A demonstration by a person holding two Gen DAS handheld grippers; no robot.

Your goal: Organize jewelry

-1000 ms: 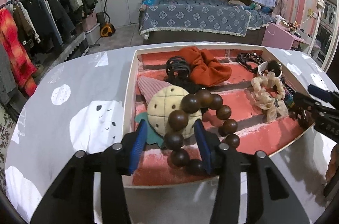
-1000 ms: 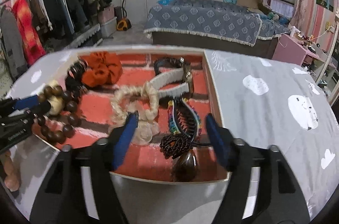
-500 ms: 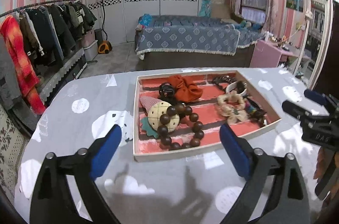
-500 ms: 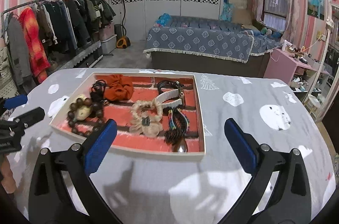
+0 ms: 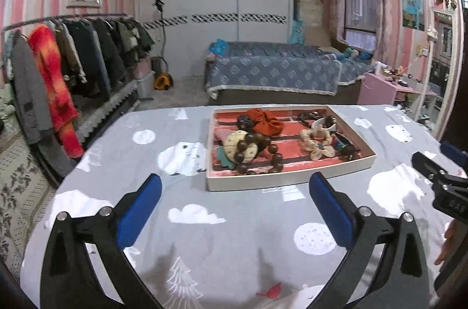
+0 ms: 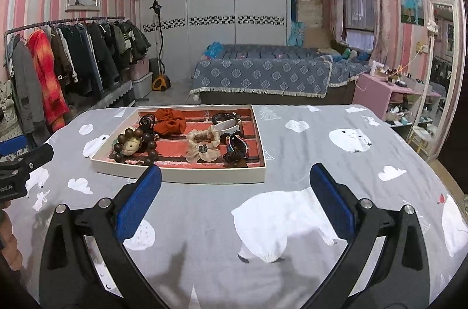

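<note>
A white tray [image 5: 280, 181] with a red brick-pattern floor sits on the table; it also shows in the right wrist view [image 6: 181, 176]. In it lie a brown wooden bead bracelet [image 5: 259, 152], an orange scrunchie [image 5: 266, 120], a cream scrunchie [image 5: 317, 143], a white band [image 6: 228, 126] and dark braided bracelets [image 6: 235, 148]. My left gripper [image 5: 234, 209] is open and empty, held back from the tray's near edge. My right gripper [image 6: 234, 206] is open and empty, near the tray's right corner.
The table carries a grey cloth [image 6: 292, 221] with white clouds and bears. A clothes rack [image 5: 58, 69] stands at the left, a bed [image 5: 278, 72] behind, a pink desk [image 6: 380, 92] at the right.
Both grippers opened wide and pulled back and up from the tray. The left one let go of the bead bracelet, which now lies in the tray.
</note>
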